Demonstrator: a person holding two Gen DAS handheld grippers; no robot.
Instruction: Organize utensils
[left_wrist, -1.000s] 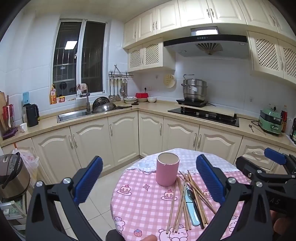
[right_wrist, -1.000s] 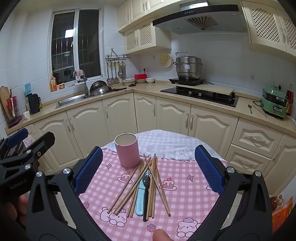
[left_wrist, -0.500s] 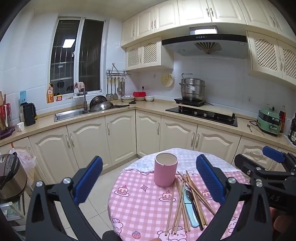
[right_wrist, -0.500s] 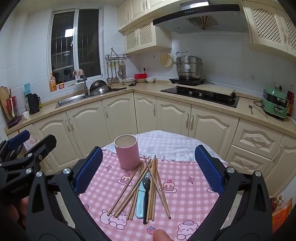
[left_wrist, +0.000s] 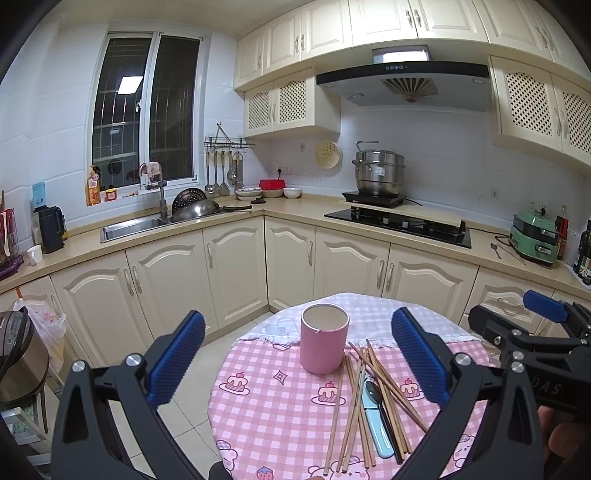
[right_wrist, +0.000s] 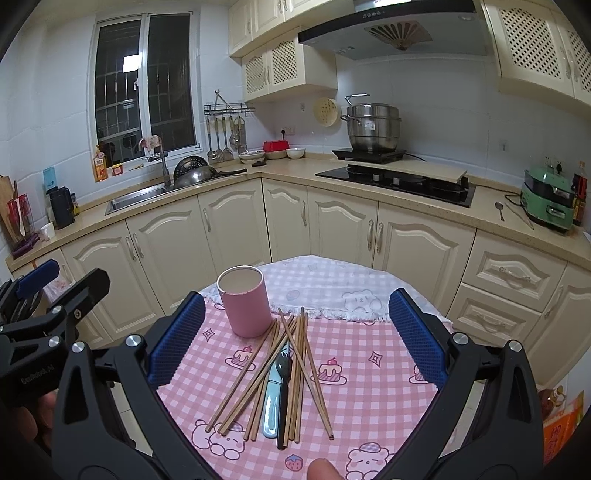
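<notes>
Table centre: pink cylindrical cup (right_wrist: 243, 301) upright on pink checked tablecloth (right_wrist: 369, 373).
Right of cup: loose wooden chopsticks (right_wrist: 295, 365), touching its base.
Among chopsticks: black fork (right_wrist: 283, 391).

Pink cup (right_wrist: 243, 301) touches the chopsticks (right_wrist: 291, 369); tablecloth (right_wrist: 369, 369) right of them bare.

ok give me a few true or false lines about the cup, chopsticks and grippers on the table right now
1. The pink cup stands upright. True.
2. The chopsticks are already in the cup. False: they lie loose on the checked tablecloth beside it.
3. The left gripper is shut on a chopstick. False: it is open and holds nothing.
4. The right gripper is open. True.
5. A light blue utensil lies among the chopsticks. True.
</notes>
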